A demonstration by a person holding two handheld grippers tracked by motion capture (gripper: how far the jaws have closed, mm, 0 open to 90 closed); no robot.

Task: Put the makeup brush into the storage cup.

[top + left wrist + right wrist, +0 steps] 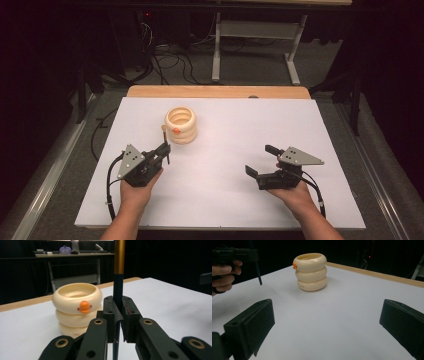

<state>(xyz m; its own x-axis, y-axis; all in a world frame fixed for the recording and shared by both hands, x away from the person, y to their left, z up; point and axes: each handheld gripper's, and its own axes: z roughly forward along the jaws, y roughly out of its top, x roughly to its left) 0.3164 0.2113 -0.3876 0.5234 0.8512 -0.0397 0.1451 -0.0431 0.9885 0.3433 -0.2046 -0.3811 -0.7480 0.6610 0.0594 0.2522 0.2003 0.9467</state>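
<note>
Left claw (118, 322) clamps a pen (118, 277), top cut off; right claw (324, 322) gapes.

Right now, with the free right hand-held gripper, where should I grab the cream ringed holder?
Probably across a groove between rings of the cream ringed holder, approaching level from its right: it stands upright, and the open right hand-held gripper faces that side, away from the orange knob.

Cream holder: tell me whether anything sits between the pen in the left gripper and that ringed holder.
Nothing visible does. The left gripper is shut on the pen, held upright just short of the cream holder. Bare white table lies between them. The right gripper is open, well off to the side.
</note>
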